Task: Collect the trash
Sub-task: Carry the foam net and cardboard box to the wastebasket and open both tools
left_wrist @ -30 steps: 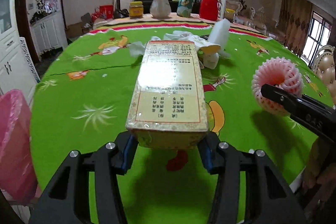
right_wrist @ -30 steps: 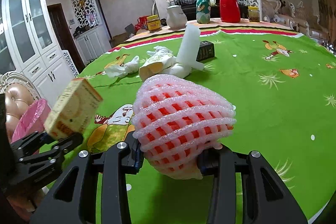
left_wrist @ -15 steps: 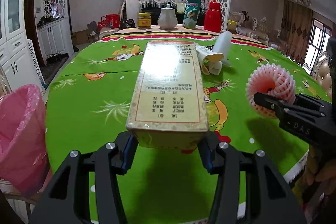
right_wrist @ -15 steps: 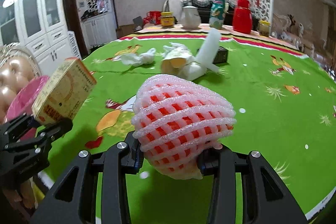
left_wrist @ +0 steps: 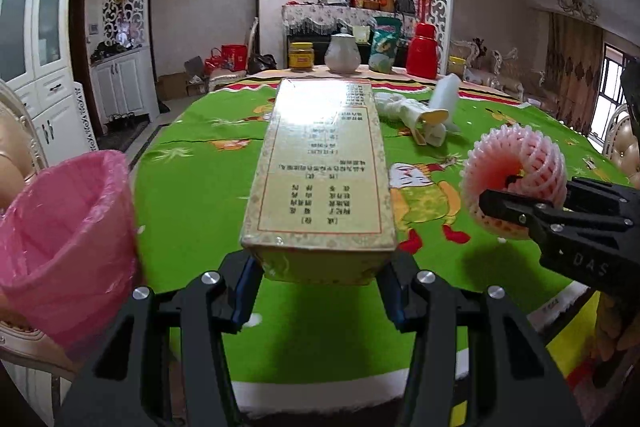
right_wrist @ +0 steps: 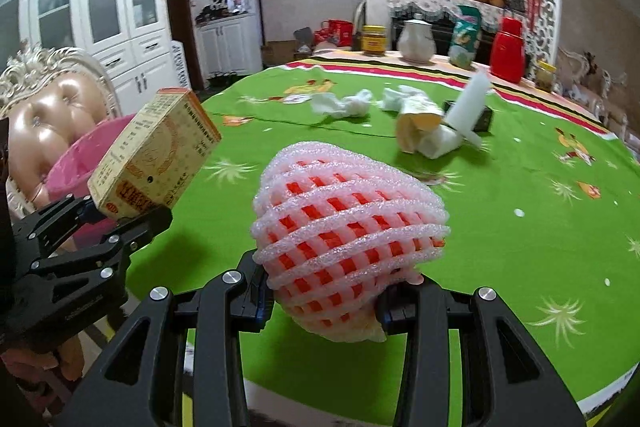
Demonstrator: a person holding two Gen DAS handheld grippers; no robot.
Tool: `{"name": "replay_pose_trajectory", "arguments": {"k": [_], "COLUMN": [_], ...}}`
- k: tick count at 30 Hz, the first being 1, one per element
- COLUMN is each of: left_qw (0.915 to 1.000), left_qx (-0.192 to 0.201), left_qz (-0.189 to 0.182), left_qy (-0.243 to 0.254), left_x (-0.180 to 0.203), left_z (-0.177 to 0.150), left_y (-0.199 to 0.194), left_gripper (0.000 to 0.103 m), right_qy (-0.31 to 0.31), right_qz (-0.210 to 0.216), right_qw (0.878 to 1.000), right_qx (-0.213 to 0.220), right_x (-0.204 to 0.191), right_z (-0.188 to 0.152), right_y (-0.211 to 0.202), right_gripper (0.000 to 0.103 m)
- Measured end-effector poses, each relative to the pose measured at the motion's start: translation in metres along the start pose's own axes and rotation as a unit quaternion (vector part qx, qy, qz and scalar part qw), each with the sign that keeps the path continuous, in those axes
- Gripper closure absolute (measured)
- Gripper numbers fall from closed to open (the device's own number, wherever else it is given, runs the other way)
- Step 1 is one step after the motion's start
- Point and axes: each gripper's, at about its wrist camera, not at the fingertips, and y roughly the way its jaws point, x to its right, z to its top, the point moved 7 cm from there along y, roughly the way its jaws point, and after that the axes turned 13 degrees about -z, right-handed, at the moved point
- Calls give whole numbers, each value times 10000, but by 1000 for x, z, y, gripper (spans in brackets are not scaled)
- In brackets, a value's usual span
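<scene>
Jaws clamp box (left_wrist: 320, 167) left, foam net (right_wrist: 348, 223) right, above table edge (left_wrist: 360, 391) beside pink bin (left_wrist: 68, 239).

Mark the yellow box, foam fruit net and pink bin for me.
yellow box (left_wrist: 320, 163), left wrist view, middle of its printed top face.
foam fruit net (right_wrist: 344, 223), right wrist view, centre of its mesh.
pink bin (left_wrist: 68, 251), left wrist view, liner on its outer wall.

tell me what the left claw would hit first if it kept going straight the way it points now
Probably the green tablecloth: the left claw, clamping the yellow carton, points forward and slightly down over open cloth. Depth is unclear; the crumpled wrappers lie beyond, right of that line.
</scene>
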Motion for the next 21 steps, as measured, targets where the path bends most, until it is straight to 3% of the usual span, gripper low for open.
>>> {"name": "replay_pose_trajectory", "arguments": {"k": [11,21], "left_qw": [9977,9907], "left_qx": [206,434], "left_qz": [497,1144], "left_qy": [-406,-588], "left_x": [-69,-142], "left_z": [-4,-1], "left_y": [-50,-99], "left_gripper": [54,54], "right_qy": [-499,-1126], "right_qz": [601,1326], "right_qw": [9969,9846], "right_qx": [83,190], "right_x": [-81,-179], "right_z": [13,35], "right_y": [-5,-2], "right_gripper": [65,65]}}
